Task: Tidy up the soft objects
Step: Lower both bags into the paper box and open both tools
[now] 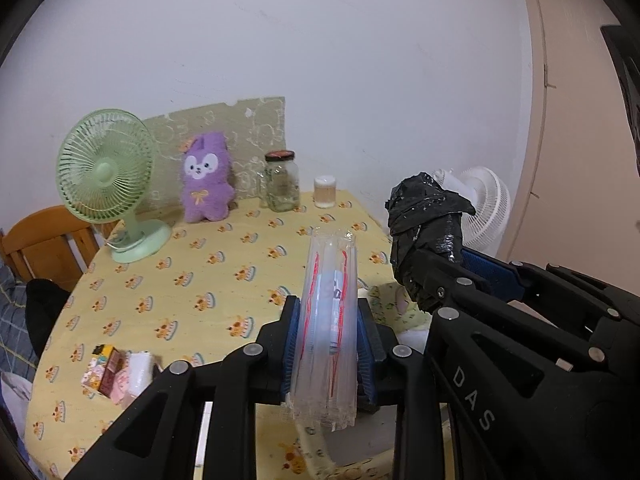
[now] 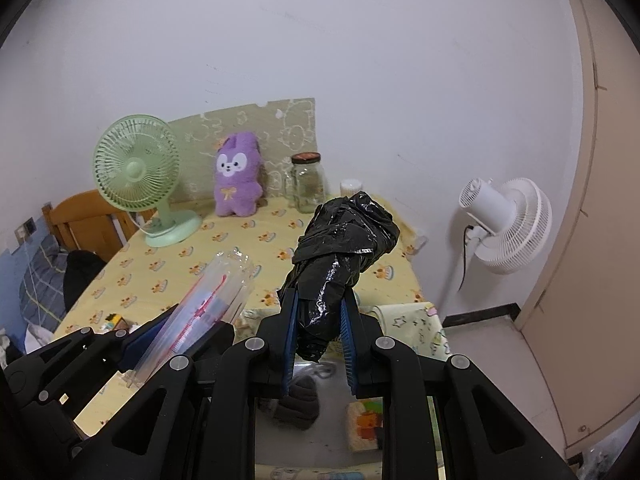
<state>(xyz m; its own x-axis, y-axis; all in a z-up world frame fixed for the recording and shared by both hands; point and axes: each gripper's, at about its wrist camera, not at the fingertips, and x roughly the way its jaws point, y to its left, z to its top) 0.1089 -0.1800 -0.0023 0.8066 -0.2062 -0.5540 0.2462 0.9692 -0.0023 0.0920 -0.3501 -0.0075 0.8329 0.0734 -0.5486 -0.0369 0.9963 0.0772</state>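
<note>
My left gripper [image 1: 329,344] is shut on a folded stack of clear plastic bags with red print [image 1: 330,320], held upright above the table; it also shows in the right wrist view [image 2: 208,304]. My right gripper [image 2: 318,332] is shut on a crumpled roll of black plastic bags [image 2: 340,248], held beside the left one; the roll also shows in the left wrist view [image 1: 428,232]. A purple plush rabbit [image 1: 206,178] leans on the wall at the table's back [image 2: 238,176]. Below my right gripper lie a grey soft item [image 2: 296,400] and a colourful sponge-like block [image 2: 364,424].
The round table has a yellow printed cloth [image 1: 200,264]. On it stand a green desk fan [image 1: 106,184], a glass jar [image 1: 282,182], a small white-lidded cup [image 1: 325,192] and a small colourful packet [image 1: 114,374]. A white floor fan [image 2: 508,224] stands right; a wooden chair [image 1: 48,244] left.
</note>
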